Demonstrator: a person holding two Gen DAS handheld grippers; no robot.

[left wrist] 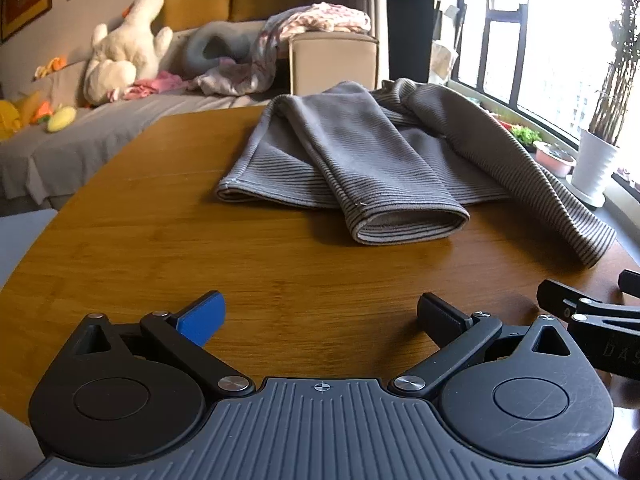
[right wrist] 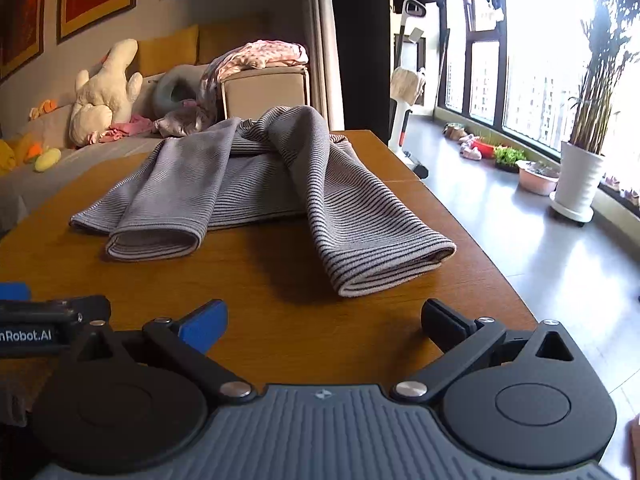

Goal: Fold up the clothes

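The striped top (left wrist: 360,160) lies rumpled mid-frame on the bench (left wrist: 160,240), one sleeve (right wrist: 360,232) trailing toward the bench's right edge. Both the left gripper (left wrist: 320,316) and right gripper (right wrist: 324,320) hover short of it, jaws spread and empty. Tugging that sleeve may drag the top off; pinching doubled layers may skew the fold.

The worktop (left wrist: 168,216) is smooth wood with a soft shine. The sweater (left wrist: 360,152) is ribbed knit cloth, grey, striped and matt. The fingers (left wrist: 204,318) look like matt plastic, with shiny metal rivets.
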